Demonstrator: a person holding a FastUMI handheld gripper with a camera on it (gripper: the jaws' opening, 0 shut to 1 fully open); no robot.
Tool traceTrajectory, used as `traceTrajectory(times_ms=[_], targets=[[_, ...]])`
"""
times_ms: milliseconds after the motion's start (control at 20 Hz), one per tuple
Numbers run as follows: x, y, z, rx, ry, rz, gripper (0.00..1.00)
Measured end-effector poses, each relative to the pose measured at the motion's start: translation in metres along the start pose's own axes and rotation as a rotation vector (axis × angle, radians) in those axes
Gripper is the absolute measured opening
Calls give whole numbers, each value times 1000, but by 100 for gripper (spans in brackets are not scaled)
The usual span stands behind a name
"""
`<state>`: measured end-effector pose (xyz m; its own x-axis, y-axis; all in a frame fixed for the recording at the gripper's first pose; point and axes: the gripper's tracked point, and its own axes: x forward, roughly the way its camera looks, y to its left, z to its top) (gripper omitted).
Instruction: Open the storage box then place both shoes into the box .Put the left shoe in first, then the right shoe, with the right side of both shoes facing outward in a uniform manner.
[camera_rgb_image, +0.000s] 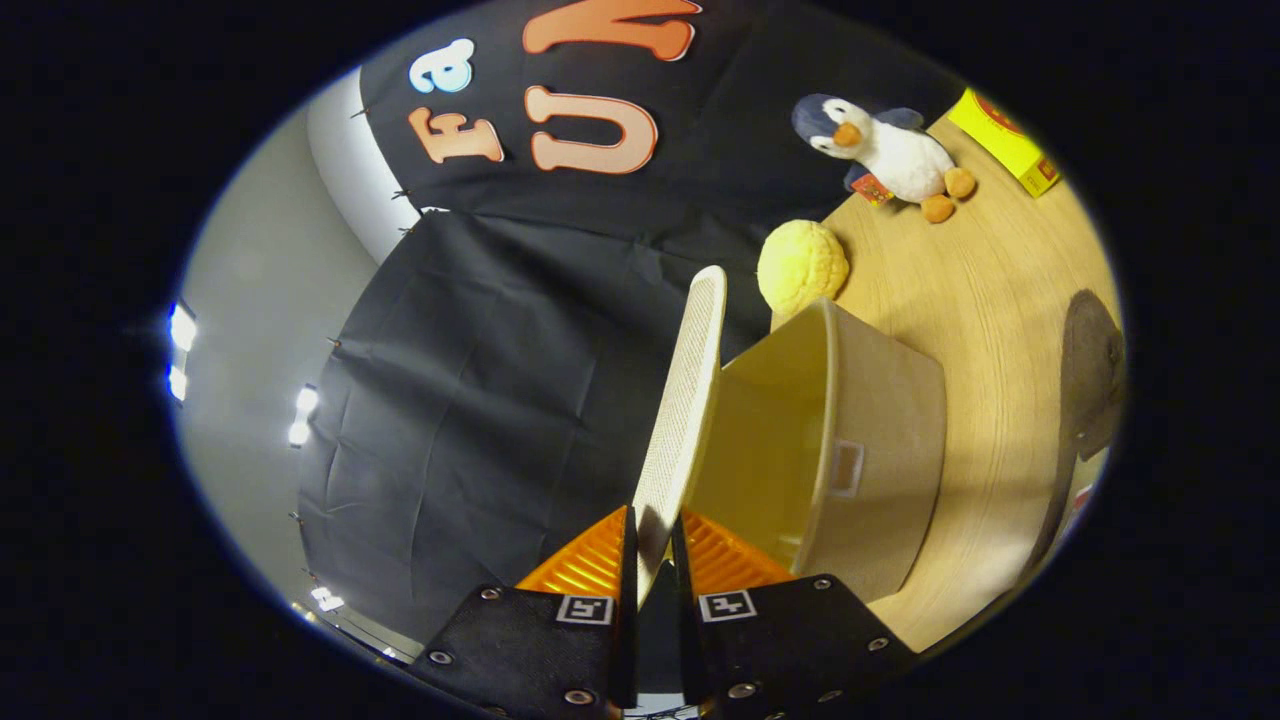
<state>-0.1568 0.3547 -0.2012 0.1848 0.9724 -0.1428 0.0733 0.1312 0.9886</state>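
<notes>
Woven lid (685, 400) clamped edge-on between both fingers of gripper (652, 545), swung up off beige storage box (880, 430) on wooden table (1000, 300).

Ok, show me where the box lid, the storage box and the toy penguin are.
Lid (688, 400): gripper view, its textured face, pinched between the gripper (652, 545) fingers.
Storage box (885, 440): gripper view, its outer side wall.
Toy penguin (900, 155): gripper view, its white belly.
</notes>
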Motion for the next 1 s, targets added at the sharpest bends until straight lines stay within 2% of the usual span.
traceTrajectory(times_ms=[200, 550, 1000], targets=[[17, 38, 4, -66, -10, 6, 11], [73, 90, -6, -165, 17, 27, 13], [152, 120, -34, -194, 83, 27, 15]])
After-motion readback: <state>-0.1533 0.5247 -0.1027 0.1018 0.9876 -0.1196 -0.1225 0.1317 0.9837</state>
